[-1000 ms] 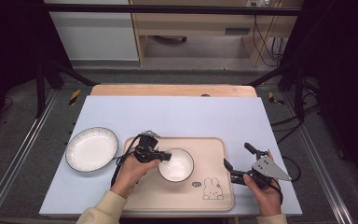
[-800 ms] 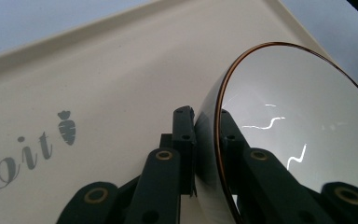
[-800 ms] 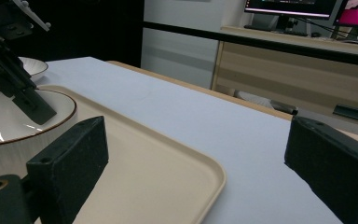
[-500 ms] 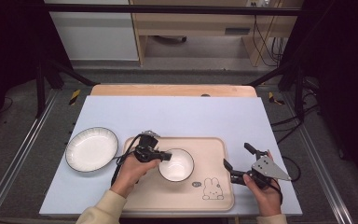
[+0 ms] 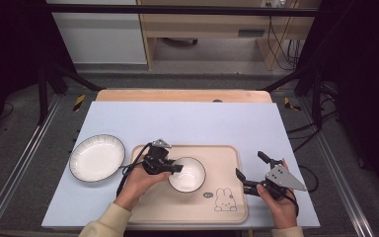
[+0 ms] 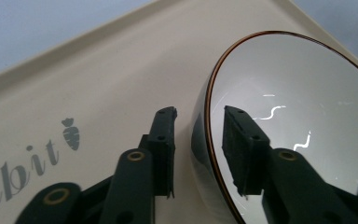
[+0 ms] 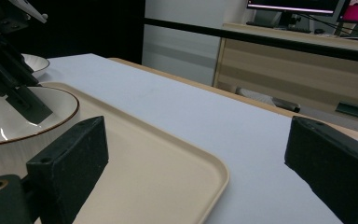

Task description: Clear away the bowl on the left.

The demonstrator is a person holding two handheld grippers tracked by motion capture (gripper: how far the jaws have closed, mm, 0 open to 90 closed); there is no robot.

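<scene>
we find the bowl (image 5: 186, 174) mid-tray (image 5: 227, 207); the left gripper (image 6: 198, 140) straddles its rim, jaws parted, apparently to lift; the right gripper (image 5: 249, 173) idles wide open at the tray's right edge.

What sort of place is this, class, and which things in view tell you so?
Probably a lab or recording workspace, not a kitchen: a black frame spans above the table, cables hang by a desk behind, and monitors sit there, while a tray and bowl serve as props.

We're in a lab setup here. Black frame rails (image 5: 187, 9) ring the table (image 5: 187, 118), cables (image 5: 281, 39) hang behind, monitors (image 7: 303, 5) glow on a desk.
</scene>
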